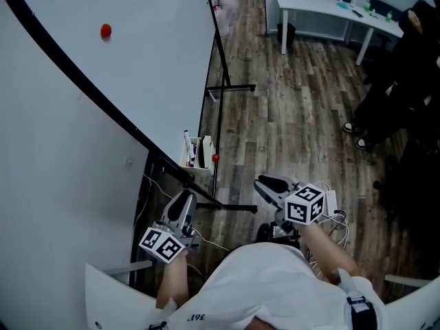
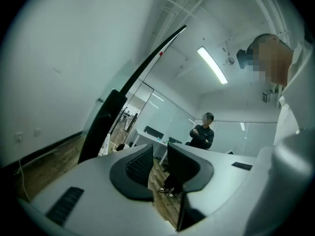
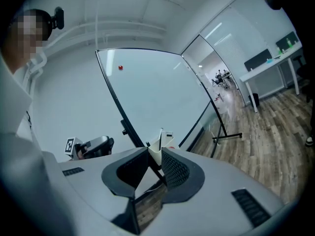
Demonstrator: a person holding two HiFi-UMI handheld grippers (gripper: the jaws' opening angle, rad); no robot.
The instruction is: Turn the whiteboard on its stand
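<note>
The whiteboard fills the upper left of the head view, tilted, with a black frame edge and a red magnet on it. Its black stand rests on the wood floor, and a white pen tray hangs at the lower corner. My left gripper is just below that corner, close to the frame, with a narrow gap between its jaws and nothing in it. My right gripper hovers to the right of the tray, open and empty. In the right gripper view the board stands beyond the jaws.
A white wall runs close behind the board on the left. A white desk stands at the back. A person in dark clothes stands at the right, also in the left gripper view. Cables lie on the floor.
</note>
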